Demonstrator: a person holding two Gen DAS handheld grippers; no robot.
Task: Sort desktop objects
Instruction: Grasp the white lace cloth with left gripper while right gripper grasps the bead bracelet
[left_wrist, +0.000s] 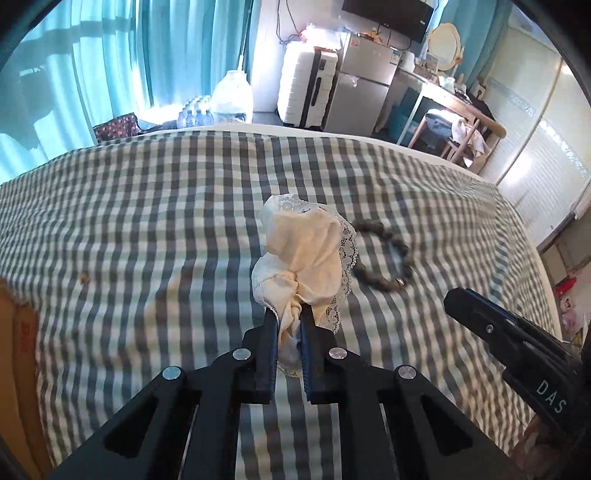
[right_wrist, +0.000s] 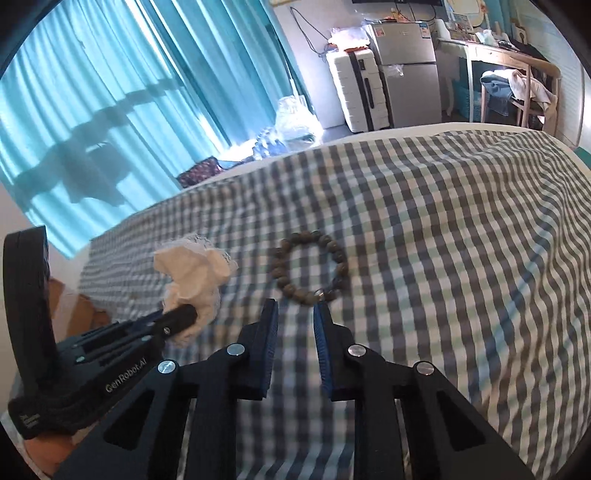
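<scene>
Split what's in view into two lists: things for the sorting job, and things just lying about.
Job: scrunchie, held by the left gripper; bead bracelet, just ahead of the right gripper.

Lying about: suitcase, fridge, water bottles, chair.

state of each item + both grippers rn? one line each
cream lace scrunchie: pinched between the left gripper's pads, bunched up, above the checked bedspread
bead bracelet: lying flat on the bedspread, loop intact, not held
left gripper: shut on the scrunchie
right gripper: nearly shut, nothing between its pads, tips just short of the bracelet
</scene>
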